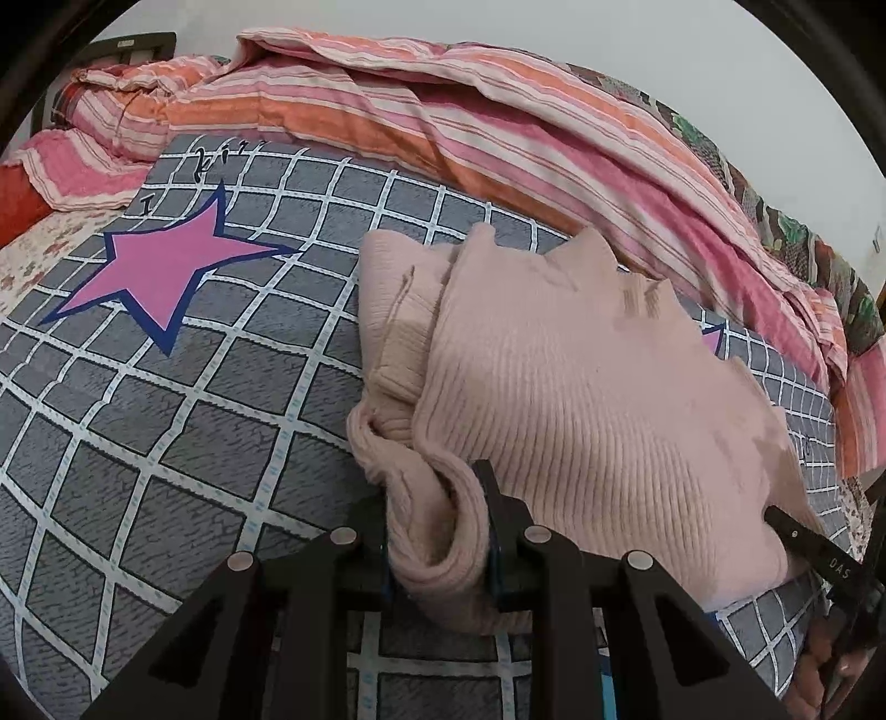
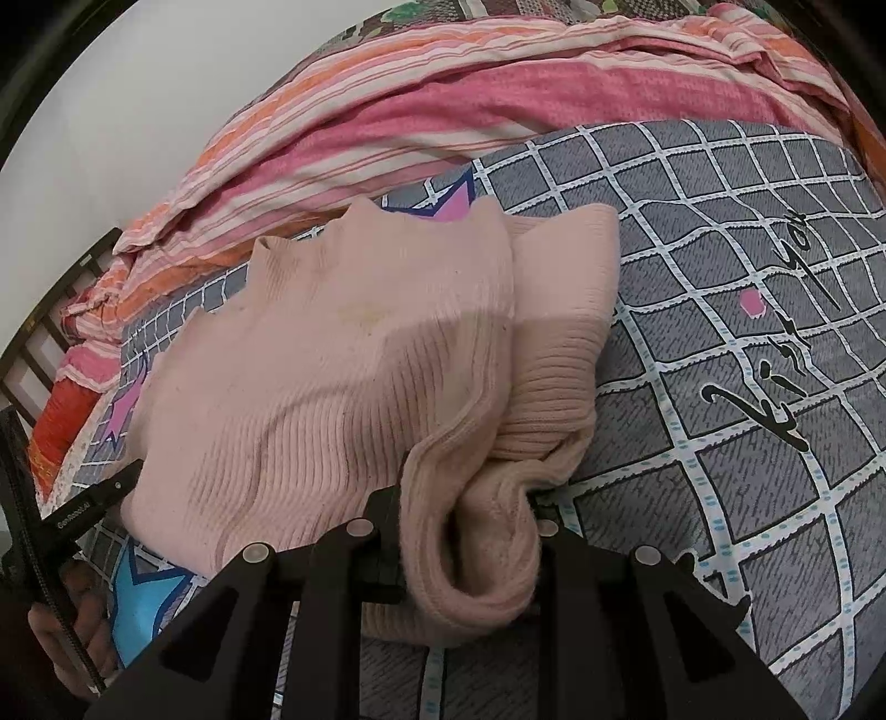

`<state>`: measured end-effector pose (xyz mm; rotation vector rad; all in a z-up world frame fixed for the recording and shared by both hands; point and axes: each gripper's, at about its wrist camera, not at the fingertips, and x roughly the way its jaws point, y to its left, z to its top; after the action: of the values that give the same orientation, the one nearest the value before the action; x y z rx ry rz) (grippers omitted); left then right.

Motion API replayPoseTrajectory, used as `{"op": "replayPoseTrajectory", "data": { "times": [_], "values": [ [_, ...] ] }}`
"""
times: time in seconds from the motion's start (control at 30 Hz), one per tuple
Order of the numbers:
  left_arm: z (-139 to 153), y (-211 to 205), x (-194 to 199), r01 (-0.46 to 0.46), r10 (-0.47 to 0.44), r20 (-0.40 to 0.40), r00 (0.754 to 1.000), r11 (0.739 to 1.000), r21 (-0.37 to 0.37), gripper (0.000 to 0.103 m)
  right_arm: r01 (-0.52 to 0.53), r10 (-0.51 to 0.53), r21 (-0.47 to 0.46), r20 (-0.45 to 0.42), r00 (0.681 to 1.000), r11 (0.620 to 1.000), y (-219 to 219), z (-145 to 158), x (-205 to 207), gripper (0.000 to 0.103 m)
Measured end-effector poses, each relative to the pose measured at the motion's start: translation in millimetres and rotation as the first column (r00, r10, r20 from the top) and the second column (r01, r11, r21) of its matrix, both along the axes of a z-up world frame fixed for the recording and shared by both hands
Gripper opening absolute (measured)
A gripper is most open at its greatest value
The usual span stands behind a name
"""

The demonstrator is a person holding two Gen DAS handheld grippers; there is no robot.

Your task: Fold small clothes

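Right up against each lens, a bunched near edge of the pink ribbed sweater (image 1: 581, 387) fills the gap between black fingers: the left gripper (image 1: 437, 526) is clamped on a thick roll of knit at one near corner, and the right gripper (image 2: 465, 531) is pinched on the same kind of roll at the other. Fingertips are pretty much buried in fabric on both, so how tightly they're closed is hard to judge, but each clearly has cloth between its jaws. Past the grips, the sweater lies partly folded on the grey checked bedsheet (image 1: 166, 443), one layer lapped over another, and its far edge is smeared and jagged with blur in both views. Left wrist view catches a big pink star print (image 1: 160, 271) on the sheet; the right one instead shows black script lettering (image 2: 775, 376), too distorted to read fully, plus a blue star patch (image 2: 138, 603) near the bottom left. Each camera also catches the opposite gripper poking in at its edge, mostly cut off. Furthest back, a pink and orange striped quilt (image 1: 443, 111) is heaped along the wall, with a dark wooden headboard (image 1: 138, 47) barely peeking out.
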<state>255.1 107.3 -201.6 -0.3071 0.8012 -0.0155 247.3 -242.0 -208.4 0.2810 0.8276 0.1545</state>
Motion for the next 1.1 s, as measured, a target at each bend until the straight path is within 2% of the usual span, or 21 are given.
{"op": "replayPoseTrajectory", "data": {
  "times": [0.13, 0.4, 0.53, 0.63, 0.67, 0.77, 0.83, 0.9, 1.03, 1.1],
  "values": [
    [0.6, -2.9, 1.3, 0.0, 0.0, -0.003, 1.0, 1.0, 0.019, 0.023, 0.0, 0.0, 0.001, 0.0, 1.0, 1.0, -0.6, -0.1, 0.0, 0.023],
    [0.2, -0.5, 0.5, 0.002, -0.002, 0.003, 1.0, 1.0, 0.003, 0.023, 0.0, 0.0, 0.007, -0.003, 1.0, 1.0, -0.6, 0.0, 0.0, 0.023],
    [0.1, 4.4, -0.3, 0.018, -0.017, 0.013, 1.0, 0.999, -0.045, 0.015, 0.005, -0.004, 0.046, -0.011, 1.0, 0.999, -5.9, -0.7, -0.6, 0.023],
    [1.1, 9.4, -3.0, 0.028, -0.025, 0.03, 0.999, 0.996, -0.09, 0.012, -0.005, 0.006, 0.03, -0.024, 1.0, 1.0, -2.8, 1.2, -2.5, 0.022],
    [1.7, 10.5, -4.2, 0.03, -0.026, 0.036, 0.999, 0.994, -0.102, 0.011, -0.012, 0.012, 0.023, -0.025, 1.0, 1.0, -1.9, 2.2, -3.2, 0.019],
    [4.8, 13.4, -9.5, 0.03, -0.023, 0.059, 0.998, 0.992, -0.122, 0.01, -0.011, 0.013, 0.081, -0.026, 1.0, 0.997, -8.8, 2.4, -6.2, 0.011],
    [9.7, 13.0, -17.0, 0.031, -0.02, 0.091, 0.996, 0.992, -0.124, 0.01, 0.001, 0.003, 0.166, -0.026, 1.0, 0.986, -20.3, 3.2, -9.4, 0.009],
    [12.5, 11.8, -22.6, 0.03, -0.015, 0.109, 0.994, 0.99, -0.138, 0.01, 0.004, 0.0, 0.207, -0.017, 1.0, 0.978, -26.3, 4.7, -13.9, 0.009],
    [14.7, 14.4, -33.5, 0.017, 0.004, 0.11, 0.994, 0.981, -0.194, 0.009, -0.005, 0.002, 0.198, 0.018, 1.0, 0.98, -24.6, 15.2, -27.0, 0.009],
    [16.8, 14.2, -40.1, 0.018, 0.005, 0.114, 0.993, 0.98, -0.196, 0.009, -0.012, 0.005, 0.197, 0.034, 0.999, 0.98, -25.1, 20.7, -33.4, 0.009]
  ]
}}
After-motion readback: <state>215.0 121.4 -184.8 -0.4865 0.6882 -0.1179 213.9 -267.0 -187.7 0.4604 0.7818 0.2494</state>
